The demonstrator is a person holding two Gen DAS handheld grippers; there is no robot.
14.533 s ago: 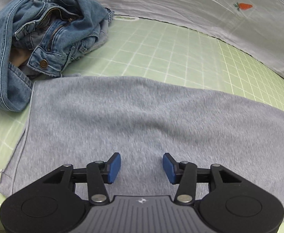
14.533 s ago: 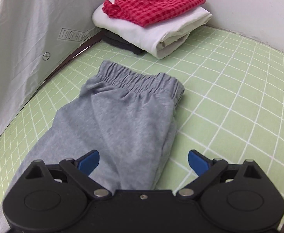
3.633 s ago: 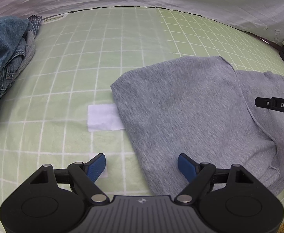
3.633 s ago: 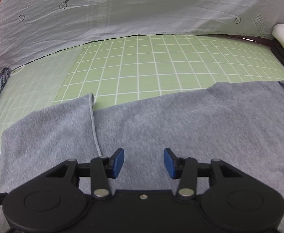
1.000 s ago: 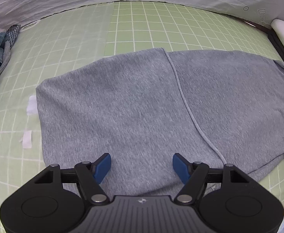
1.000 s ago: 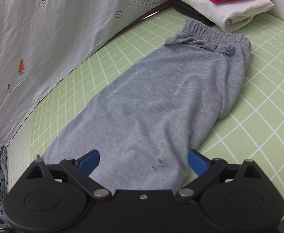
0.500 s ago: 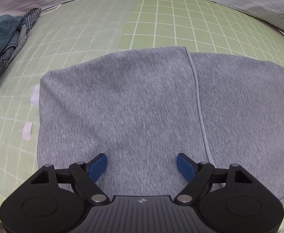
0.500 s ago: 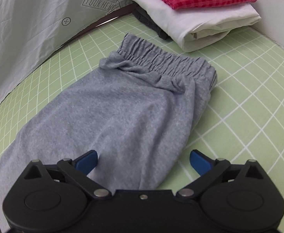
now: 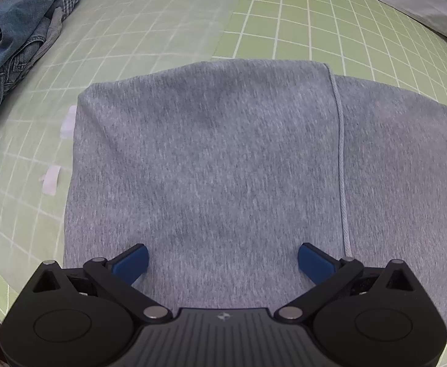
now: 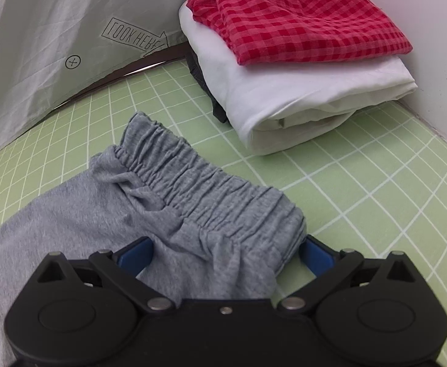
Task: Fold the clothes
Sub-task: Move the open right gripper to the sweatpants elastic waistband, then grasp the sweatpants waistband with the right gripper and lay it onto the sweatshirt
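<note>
On my far left the crumpled jeans (image 9: 12, 46) lie heaped on the green grid mat (image 9: 168, 24), well apart from the work. Two white tape scraps (image 9: 50, 180) show just beside the left edge of the grey sweatpants (image 9: 223, 153), which lie flat on the mat with one end doubled over; the turned-over hem (image 9: 341, 159) runs across the cloth.

My left gripper (image 9: 222, 263) hangs over the doubled section, jaws spread wide, nothing between them. Risk here — if I close with the pads flat on the fabric, I judge I would pinch only the top layer and peel the fold open.

Further right, my right gripper (image 10: 226, 255) is spread as well, straddling the near corner of the elastic waistband (image 10: 211, 195). The band is bunched and wrinkled there, so a grip could catch one layer, or slip off the ridged elastic.

The folded stack (image 10: 299, 91) — red check on white, dark below — sits near the waistband. A careless sweep of the cloth could snag it, and uneven lifting between my two grippers would skew the next crease.
</note>
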